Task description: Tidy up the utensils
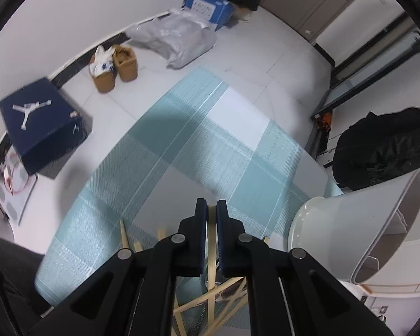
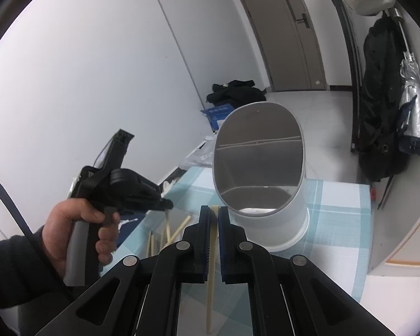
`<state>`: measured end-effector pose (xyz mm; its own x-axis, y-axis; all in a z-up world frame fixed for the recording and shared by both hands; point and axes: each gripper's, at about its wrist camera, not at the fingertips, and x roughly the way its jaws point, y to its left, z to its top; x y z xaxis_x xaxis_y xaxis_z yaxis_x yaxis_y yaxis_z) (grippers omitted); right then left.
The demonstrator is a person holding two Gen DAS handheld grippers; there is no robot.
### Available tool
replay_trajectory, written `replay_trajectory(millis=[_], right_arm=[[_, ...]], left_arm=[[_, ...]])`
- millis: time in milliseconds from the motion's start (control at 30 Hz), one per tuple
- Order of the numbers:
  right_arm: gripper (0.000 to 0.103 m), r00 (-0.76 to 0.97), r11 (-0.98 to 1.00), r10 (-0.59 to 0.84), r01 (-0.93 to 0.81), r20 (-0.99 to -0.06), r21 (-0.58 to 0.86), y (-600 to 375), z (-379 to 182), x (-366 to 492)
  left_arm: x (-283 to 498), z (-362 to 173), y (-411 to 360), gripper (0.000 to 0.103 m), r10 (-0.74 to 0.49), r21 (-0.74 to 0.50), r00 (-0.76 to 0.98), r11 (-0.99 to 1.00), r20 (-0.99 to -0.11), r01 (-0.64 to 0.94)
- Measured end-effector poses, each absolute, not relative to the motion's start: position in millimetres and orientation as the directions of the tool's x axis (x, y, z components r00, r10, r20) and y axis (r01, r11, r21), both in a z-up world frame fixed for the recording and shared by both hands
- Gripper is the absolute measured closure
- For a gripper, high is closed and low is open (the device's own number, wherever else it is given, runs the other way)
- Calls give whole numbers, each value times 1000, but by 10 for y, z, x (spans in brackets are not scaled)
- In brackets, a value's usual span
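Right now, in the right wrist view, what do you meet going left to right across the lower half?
Person's hand on the left gripper → loose chopsticks on the tablecloth → right gripper shut on a chopstick → white utensil holder.

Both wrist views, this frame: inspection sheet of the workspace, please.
Surface: table under a teal-and-white checked cloth.
Job's things: white utensil holder upright on the cloth, divider inside, no utensils seen in it; loose chopsticks crossed on the cloth.
Clutter: nothing seen on the table beyond these.
Grippers: left gripper shut on a chopstick; right gripper shut on a pale chopstick.
Cables: black cable by the person's sleeve.
Surroundings: dark blue box, slippers, plastic bags, black bag, door.
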<state>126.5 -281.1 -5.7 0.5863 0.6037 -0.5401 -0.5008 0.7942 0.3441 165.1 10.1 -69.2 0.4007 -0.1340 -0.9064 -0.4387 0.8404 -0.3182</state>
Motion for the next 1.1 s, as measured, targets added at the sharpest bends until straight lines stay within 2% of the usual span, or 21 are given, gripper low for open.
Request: replay_trajectory(millis=[233, 467, 533, 800, 1100], right_arm=[[98, 592, 806, 587, -487, -552, 335, -2740, -78, 1241], [99, 607, 824, 563, -464, -561, 325, -2735, -120, 1282], [103, 610, 826, 561, -455, -560, 333, -2752, -124, 1296], [103, 626, 832, 553, -455, -550, 319, -2741, -95, 1263], [100, 588, 861, 507, -373, -630, 345, -2762, -256, 1268]], left_arm=[[1733, -688, 111, 100, -141, -332, 426, 846, -894, -418], [1714, -441, 162, 100, -135, -363, 500, 845, -856, -393], [1697, -358, 148, 100, -138, -370, 523, 851, -841, -372], [1522, -3, -37, 100, -168, -380, 617, 897, -769, -228], [1330, 244, -7, 100, -198, -382, 679, 915, -707, -132]])
